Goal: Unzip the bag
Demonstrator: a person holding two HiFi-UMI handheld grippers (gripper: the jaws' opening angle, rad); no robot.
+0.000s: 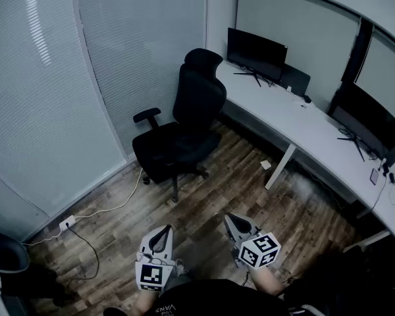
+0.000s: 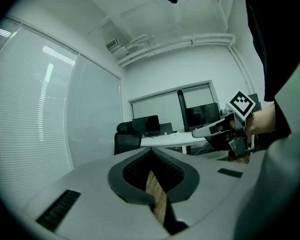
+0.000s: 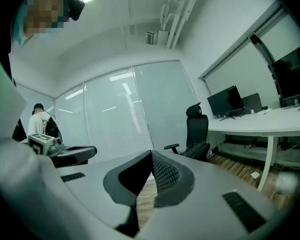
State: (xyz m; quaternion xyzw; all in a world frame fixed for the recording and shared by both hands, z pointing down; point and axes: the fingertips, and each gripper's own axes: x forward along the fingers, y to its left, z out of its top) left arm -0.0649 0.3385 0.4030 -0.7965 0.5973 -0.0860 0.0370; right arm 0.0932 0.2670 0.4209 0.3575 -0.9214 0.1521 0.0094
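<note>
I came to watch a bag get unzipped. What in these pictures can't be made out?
- Bag: in no view; the head view's bottom edge and the person's dark clothing cut off whatever is below.
- Dark round thing, head view: cut by the left edge.
- Small items on the desk, head view: too small to name.
- Person in the background, right gripper view: too small.

Left gripper (image 1: 166, 230) and right gripper (image 1: 230, 218) side by side, tips toward office chair (image 1: 184, 120); all 4 jaws closed, empty.
</note>
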